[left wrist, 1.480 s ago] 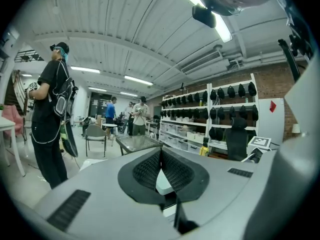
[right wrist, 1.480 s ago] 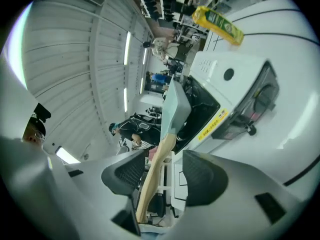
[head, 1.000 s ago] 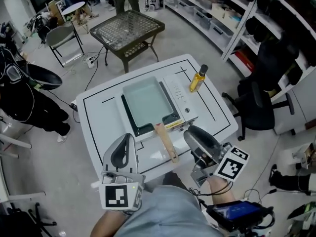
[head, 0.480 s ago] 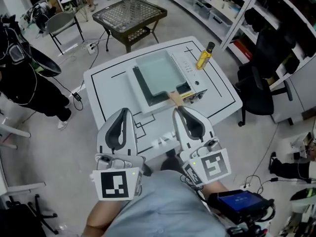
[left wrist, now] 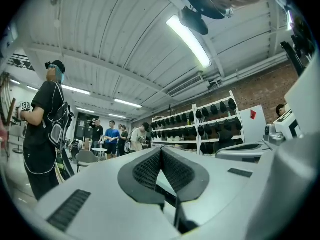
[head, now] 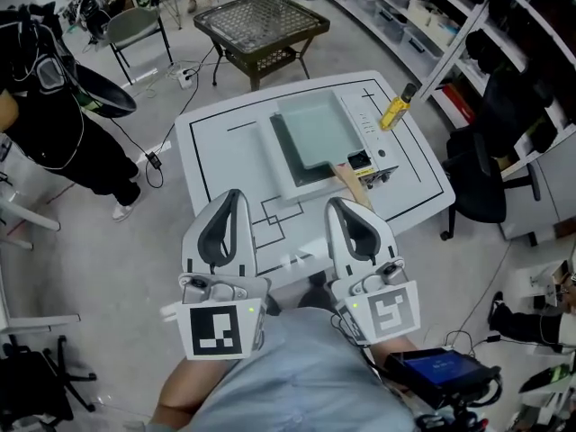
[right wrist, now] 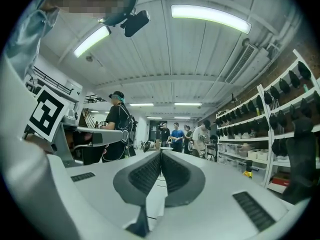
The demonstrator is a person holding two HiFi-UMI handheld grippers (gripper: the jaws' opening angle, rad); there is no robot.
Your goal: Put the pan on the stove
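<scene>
The rectangular pan (head: 310,131), dark-rimmed with a pale teal inside, lies on the white tabletop stove (head: 367,126) at the table's far side. Its wooden handle (head: 350,184) points back toward me. My left gripper (head: 232,194) and right gripper (head: 338,202) are side by side over the table's near edge, short of the handle and apart from it. In the left gripper view the left gripper (left wrist: 160,151) has its pads pressed together with nothing between them. The right gripper (right wrist: 160,154) has just been closing and is shut on nothing.
A yellow bottle (head: 397,108) stands at the stove's far right corner. The white table (head: 225,156) has black lines on it. A black office chair (head: 481,187) is to the right, a person in black (head: 63,115) to the left, a mesh-top table (head: 261,25) beyond.
Both grippers have drawn back from the pan handle toward me. The right gripper has rolled upright and shut, and now sits level with the left one. The pan stays on the stove.
</scene>
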